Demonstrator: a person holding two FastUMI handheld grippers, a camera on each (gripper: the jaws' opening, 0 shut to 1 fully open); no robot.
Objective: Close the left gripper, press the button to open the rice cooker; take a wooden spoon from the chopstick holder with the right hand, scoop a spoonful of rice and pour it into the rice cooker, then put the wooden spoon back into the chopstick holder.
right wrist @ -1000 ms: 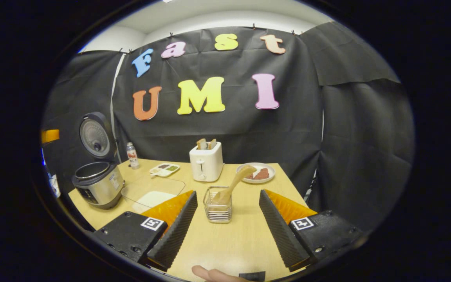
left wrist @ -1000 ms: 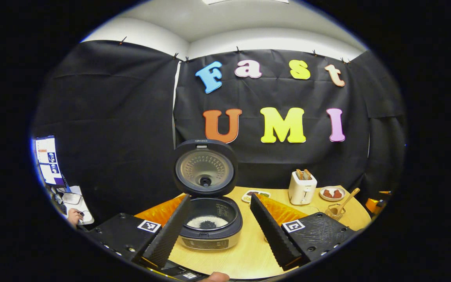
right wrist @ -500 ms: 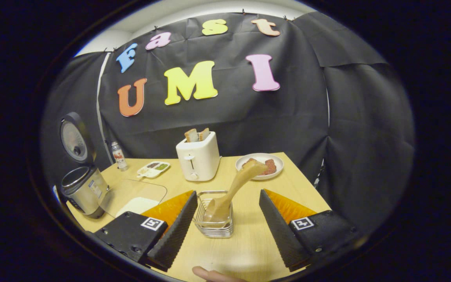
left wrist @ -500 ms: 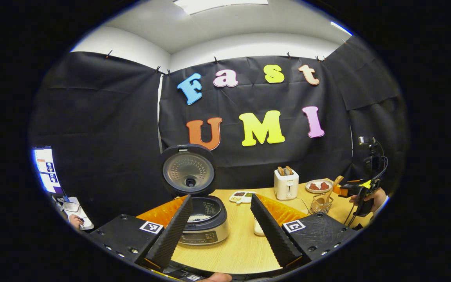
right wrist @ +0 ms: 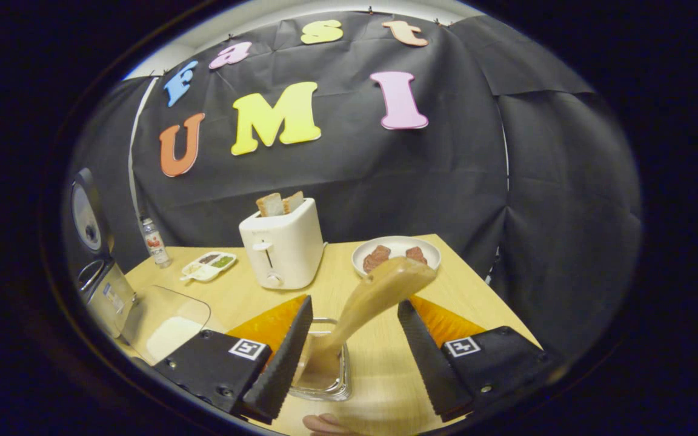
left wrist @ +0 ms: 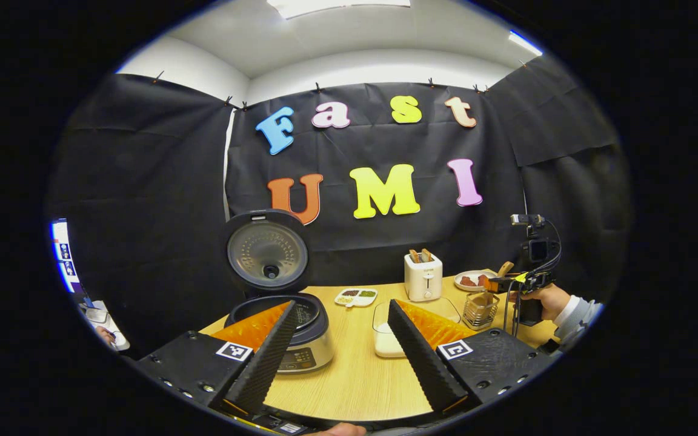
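Standing open-lidded on the table: one rice cooker. Leaning in one chopstick holder, right of the cooker: one wooden spoon. Hovering with fingers apart, gripping nothing: left gripper, right gripper straddling the spoon handle.

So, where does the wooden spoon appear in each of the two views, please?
Left gripper view: the wooden spoon is far right on the table, its top sticking out of the chopstick holder, beside the right gripper.
Right gripper view: it is at bottom centre, leaning up and to the right between the open fingers.
Shared landmark: the white toaster.
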